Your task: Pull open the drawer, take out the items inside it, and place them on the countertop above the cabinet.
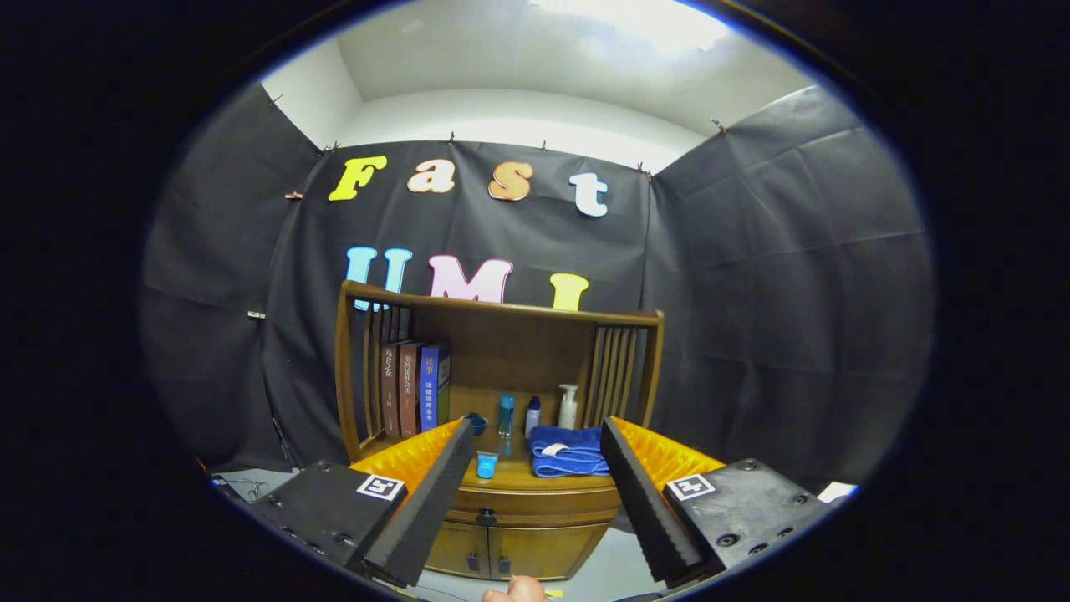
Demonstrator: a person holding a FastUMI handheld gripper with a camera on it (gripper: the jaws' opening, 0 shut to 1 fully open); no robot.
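Gripper view shows the gripper (pixel 535 468) with its fingers spread wide and holding nothing, the closed drawer (pixel 535 504) lying straight ahead between them, well apart, its length running crosswise.

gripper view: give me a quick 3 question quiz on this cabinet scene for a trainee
1. True or false: the drawer under the countertop is already pulled open.
2. What lies on the countertop right beside the small blue cup? A) folded blue towel B) a plate C) a banana
3. Fill in: the claw is ____, its fingers spread wide with the cabinet seen between them.

Key
1. False: the drawer front sits flush, its knob untouched.
2. A
3. open. It holds nothing. Books and bottles stand farther back on the shelf.
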